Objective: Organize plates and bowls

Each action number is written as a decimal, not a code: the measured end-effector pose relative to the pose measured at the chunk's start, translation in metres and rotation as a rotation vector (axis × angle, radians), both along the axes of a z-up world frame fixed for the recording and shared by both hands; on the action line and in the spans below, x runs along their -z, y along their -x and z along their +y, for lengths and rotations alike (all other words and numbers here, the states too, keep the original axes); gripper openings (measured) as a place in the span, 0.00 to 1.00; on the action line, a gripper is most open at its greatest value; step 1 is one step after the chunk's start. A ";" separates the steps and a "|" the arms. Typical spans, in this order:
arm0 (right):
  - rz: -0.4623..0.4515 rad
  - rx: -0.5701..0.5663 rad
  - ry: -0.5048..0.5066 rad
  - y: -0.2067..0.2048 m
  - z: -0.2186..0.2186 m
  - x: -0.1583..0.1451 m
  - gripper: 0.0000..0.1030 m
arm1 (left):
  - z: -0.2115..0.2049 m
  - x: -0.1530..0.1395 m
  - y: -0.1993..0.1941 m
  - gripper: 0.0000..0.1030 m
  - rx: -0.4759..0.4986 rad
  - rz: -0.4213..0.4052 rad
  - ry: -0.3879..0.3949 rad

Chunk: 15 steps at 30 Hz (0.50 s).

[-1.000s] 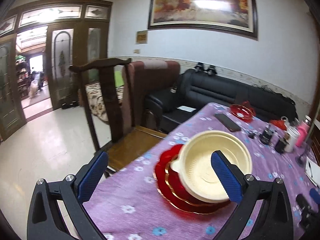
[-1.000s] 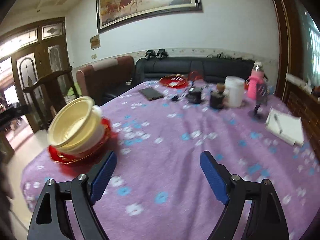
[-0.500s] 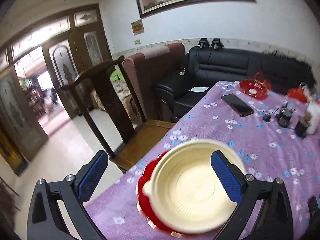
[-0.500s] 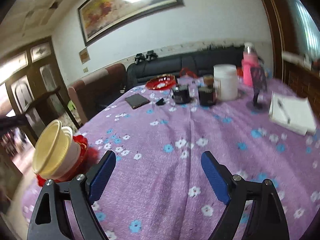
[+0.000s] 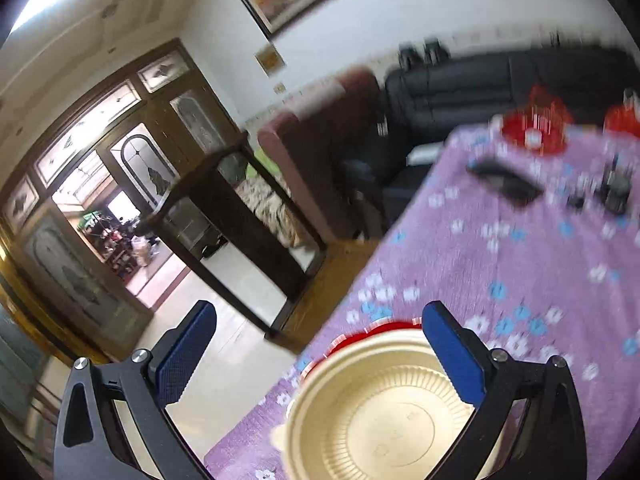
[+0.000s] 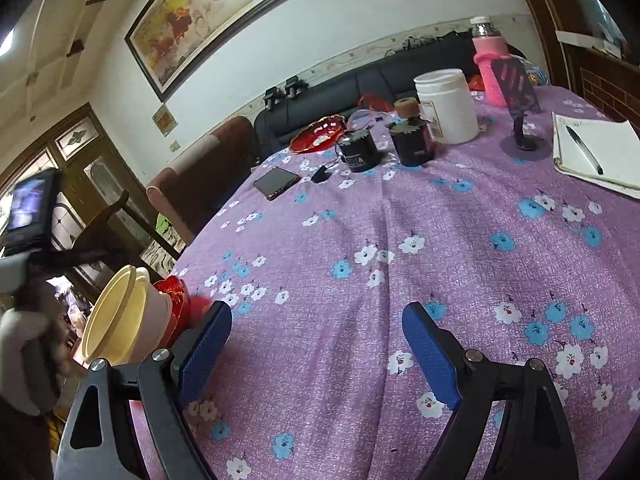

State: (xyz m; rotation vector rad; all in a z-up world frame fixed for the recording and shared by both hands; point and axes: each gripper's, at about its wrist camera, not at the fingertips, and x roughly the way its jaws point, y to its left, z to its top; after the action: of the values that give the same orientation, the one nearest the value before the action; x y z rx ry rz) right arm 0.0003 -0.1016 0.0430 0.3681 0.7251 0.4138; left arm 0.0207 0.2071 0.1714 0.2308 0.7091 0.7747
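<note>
A cream bowl (image 5: 384,412) sits on a stack of red plates (image 5: 360,334) at the near left edge of the table. My left gripper (image 5: 316,344) is open, directly above the bowl's far rim, not touching it. In the right wrist view the bowl (image 6: 120,316) and red plates (image 6: 176,292) show at the far left. My right gripper (image 6: 316,344) is open and empty over the purple flowered tablecloth (image 6: 400,240). Another red plate (image 6: 316,136) lies at the far side of the table.
A phone (image 6: 276,182), dark jars (image 6: 360,152), a white tub (image 6: 446,106), a pink bottle (image 6: 490,68), a phone stand (image 6: 520,120) and a notebook with pen (image 6: 588,152) stand on the table. A wooden chair (image 5: 248,220) and sofa (image 5: 460,88) lie beyond its left edge.
My left gripper has moved in over the bowl, which now sits lower and closer in its view. My right gripper has swung to the right and tilted; the bowl stack slid to its far left.
</note>
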 end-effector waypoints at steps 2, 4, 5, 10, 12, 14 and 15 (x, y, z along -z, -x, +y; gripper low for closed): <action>0.000 -0.006 0.035 0.000 0.005 0.001 0.88 | 0.002 -0.025 0.031 1.00 0.026 -0.114 0.018; -0.035 -0.002 0.080 0.003 0.010 -0.002 0.88 | 0.007 -0.045 0.068 1.00 0.055 -0.227 0.043; -0.062 0.004 0.108 0.006 0.012 -0.003 0.88 | 0.009 -0.055 0.090 1.00 0.072 -0.295 0.049; -0.222 0.056 0.261 0.028 0.030 -0.013 0.88 | 0.022 -0.075 0.191 1.00 0.182 -0.583 0.057; -0.250 0.101 0.333 0.042 0.037 -0.018 0.88 | 0.033 -0.069 0.206 1.00 0.216 -0.605 0.087; -0.233 0.080 0.363 0.062 0.044 -0.027 0.88 | 0.043 -0.061 0.204 1.00 0.290 -0.555 0.158; -0.228 0.067 0.386 0.074 0.050 -0.033 0.88 | 0.048 -0.055 0.199 1.00 0.315 -0.524 0.193</action>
State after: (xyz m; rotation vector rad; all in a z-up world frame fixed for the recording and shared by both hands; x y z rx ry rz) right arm -0.0736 -0.0518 0.0760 -0.0191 0.5525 0.2394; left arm -0.1784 0.2555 0.2261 -0.0400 0.2364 0.4317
